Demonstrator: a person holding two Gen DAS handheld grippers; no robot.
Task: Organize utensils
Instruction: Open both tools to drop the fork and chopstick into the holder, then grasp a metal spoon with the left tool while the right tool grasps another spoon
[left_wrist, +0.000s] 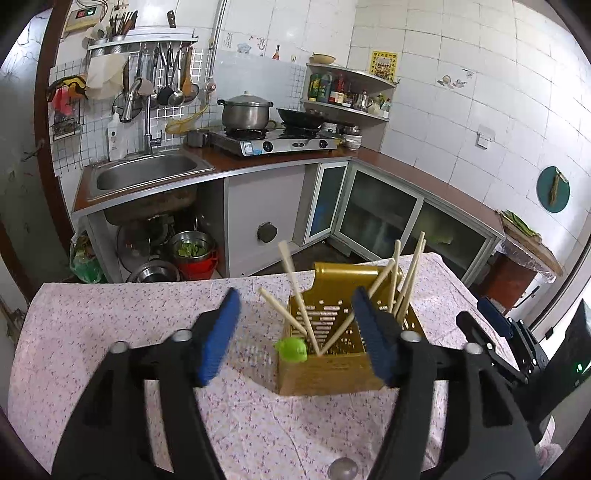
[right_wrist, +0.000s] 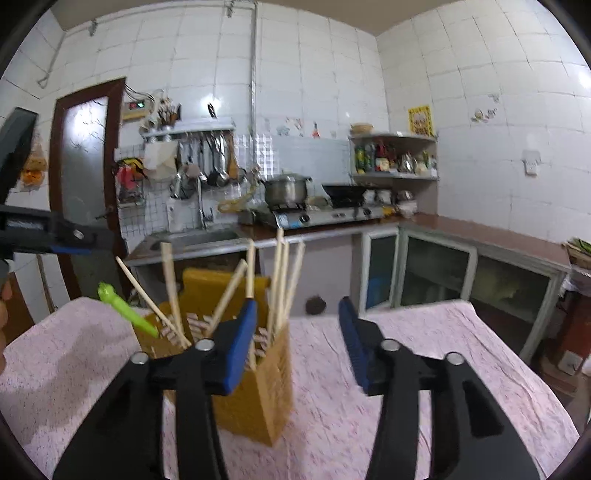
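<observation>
A yellow perforated utensil holder (left_wrist: 328, 365) stands on the pink floral tablecloth (left_wrist: 110, 317). Several wooden chopsticks (left_wrist: 295, 291) and a green-handled utensil (left_wrist: 291, 349) stand in it. My left gripper (left_wrist: 295, 321) is open and empty, just above and in front of the holder. In the right wrist view the holder (right_wrist: 255, 398) is at lower left with the chopsticks (right_wrist: 280, 284) and the green utensil (right_wrist: 125, 310) leaning out left. My right gripper (right_wrist: 297, 339) is open and empty, its left finger beside the holder.
Behind the table are a sink (left_wrist: 147, 173), a gas stove with a pot (left_wrist: 245, 112) and a wok, floor cabinets (left_wrist: 369, 218) and a corner shelf. The right gripper shows at the left view's right edge (left_wrist: 495, 332). The table's far edge is close behind the holder.
</observation>
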